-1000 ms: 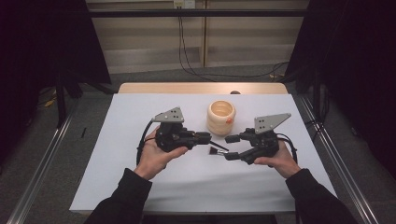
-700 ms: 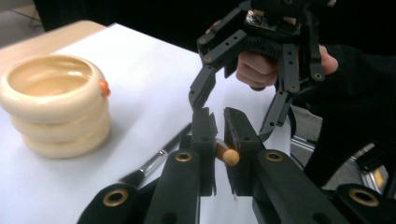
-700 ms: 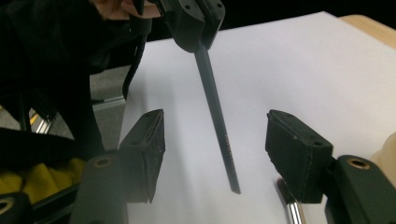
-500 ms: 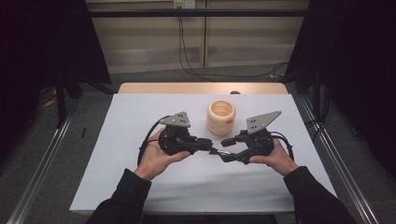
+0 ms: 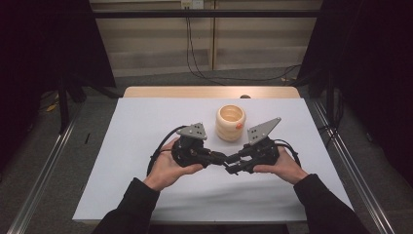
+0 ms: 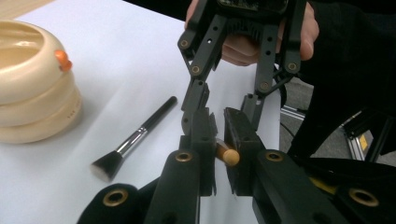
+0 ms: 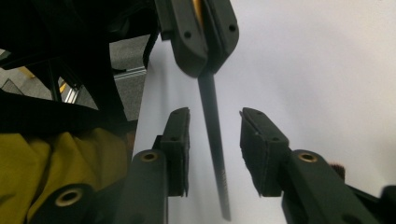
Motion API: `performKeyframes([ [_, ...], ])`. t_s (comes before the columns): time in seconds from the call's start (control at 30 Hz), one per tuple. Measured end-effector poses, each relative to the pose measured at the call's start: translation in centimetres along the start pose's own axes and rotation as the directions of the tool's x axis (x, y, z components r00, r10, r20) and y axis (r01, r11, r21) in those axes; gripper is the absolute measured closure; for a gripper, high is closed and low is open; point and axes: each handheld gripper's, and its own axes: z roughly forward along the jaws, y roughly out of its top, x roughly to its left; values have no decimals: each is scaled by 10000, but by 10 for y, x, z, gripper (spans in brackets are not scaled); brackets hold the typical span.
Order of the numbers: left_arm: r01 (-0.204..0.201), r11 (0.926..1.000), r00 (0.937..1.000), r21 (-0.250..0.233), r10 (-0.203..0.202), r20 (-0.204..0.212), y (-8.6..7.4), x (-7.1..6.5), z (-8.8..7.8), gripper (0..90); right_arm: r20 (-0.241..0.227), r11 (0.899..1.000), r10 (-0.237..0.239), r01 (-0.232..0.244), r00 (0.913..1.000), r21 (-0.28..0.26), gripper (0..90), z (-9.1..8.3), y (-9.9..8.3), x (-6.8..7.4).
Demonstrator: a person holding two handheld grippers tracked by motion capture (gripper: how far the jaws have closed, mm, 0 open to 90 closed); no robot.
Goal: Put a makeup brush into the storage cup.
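Spreading under everything is the white table, with a cream ribbed pot standing toward its far side, an orange bit at its rim. Nearer the person, the two hands bring their tools nose to nose in front of the pot: the left gripper points right and the right gripper points left, tips almost meeting. A flat-headed makeup brush lies loose on the table between the pot and the grippers, untouched. Smallest is the stick, thin and dark with a rounded wooden end, perhaps a slim brush handle. The left jaws are clamped tight on it near that wooden end, and it is held clear of the table. Its long axis runs straight out from the left jaws into the gap of the right ones, so it lies lengthwise between the right pads, touching neither. The right jaws have just been closing around it but stand apart, with space on both sides. This looks like a hand-over. The right gripper needs no reach, only to finish the squeeze square across the shaft before the left lets go.
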Motion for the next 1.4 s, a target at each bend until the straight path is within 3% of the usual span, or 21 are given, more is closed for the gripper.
performKeyframes([
  [0.47,-18,9996,9999,284,14,160,1,-4,9,835,-489,9996,-163,175,9987,243,773,8,0,3],
  [0.73,-3,9995,9993,316,-8,366,0,-3,12,834,-713,9992,-267,289,9971,291,798,9,0,4],
  [1.1,335,9993,9971,-137,-325,687,-2,1,11,833,-533,9990,-442,445,9976,59,842,6,1,5],
  [1.23,270,9993,9965,-268,-248,792,-4,3,12,832,-504,9987,-481,489,9976,148,842,4,1,5],
  [1.4,280,9972,9975,-690,-235,663,-5,5,12,805,-470,9992,-394,397,9981,51,843,3,0,4],
])
